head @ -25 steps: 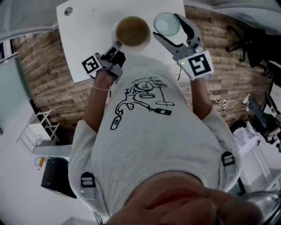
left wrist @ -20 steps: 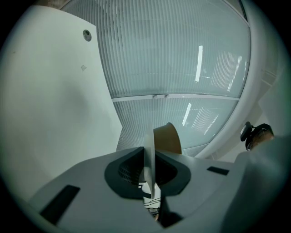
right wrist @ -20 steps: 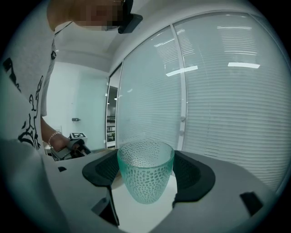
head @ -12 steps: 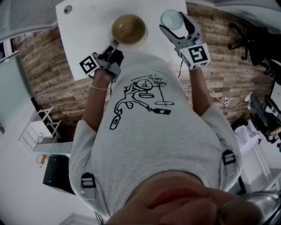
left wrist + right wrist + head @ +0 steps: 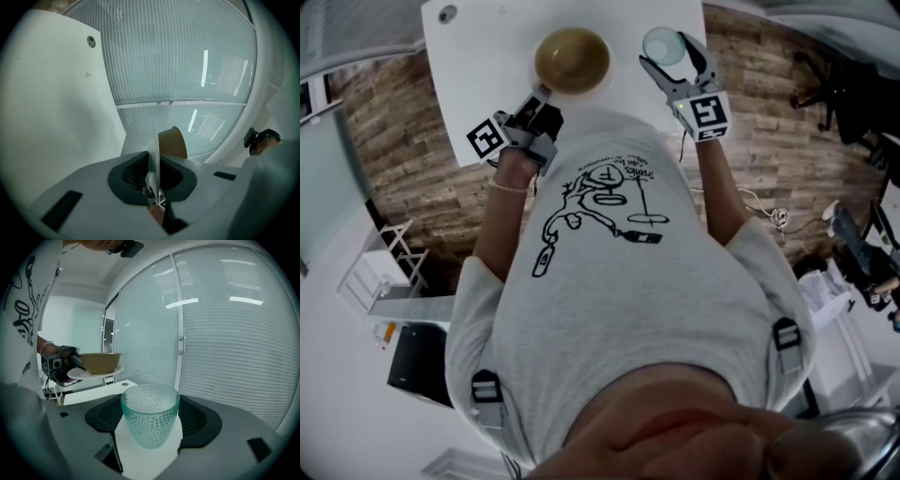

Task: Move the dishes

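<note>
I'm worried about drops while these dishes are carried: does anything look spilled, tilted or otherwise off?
Nothing is spilled or broken. One oddity: the bowl sits loose on the plate, which the left gripper pinches by its rim alone, in mid-air. Both look level. The glass stands upright in the right gripper.

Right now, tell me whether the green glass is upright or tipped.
Upright. On the green glass tumbler, the open rim faces up and sits level, with the narrower base below.
</note>
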Demonstrator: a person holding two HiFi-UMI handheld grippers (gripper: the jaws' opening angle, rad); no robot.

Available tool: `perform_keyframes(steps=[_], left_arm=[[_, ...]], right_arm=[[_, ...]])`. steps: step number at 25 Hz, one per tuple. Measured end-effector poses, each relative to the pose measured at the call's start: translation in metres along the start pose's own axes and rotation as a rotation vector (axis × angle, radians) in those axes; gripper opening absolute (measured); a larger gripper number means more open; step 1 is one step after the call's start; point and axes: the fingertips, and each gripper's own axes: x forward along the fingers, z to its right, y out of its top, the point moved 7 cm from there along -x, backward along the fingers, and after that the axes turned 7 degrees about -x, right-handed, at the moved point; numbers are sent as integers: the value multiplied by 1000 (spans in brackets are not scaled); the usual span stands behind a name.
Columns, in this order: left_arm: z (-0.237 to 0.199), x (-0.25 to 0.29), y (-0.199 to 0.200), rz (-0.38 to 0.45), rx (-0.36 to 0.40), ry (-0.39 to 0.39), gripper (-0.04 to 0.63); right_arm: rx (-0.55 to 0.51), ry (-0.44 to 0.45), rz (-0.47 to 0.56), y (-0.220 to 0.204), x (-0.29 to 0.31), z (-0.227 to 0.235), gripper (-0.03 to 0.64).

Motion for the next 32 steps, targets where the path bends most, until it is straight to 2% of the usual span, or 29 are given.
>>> perform_keyframes(steps=[21, 32], left_arm=[[9, 1, -9, 16, 8, -1, 21], [12, 0, -8, 30, 19, 19, 21]], right_arm=[[75, -44, -130, -106, 19, 3, 383], [128, -59, -160, -140, 22, 11, 383]])
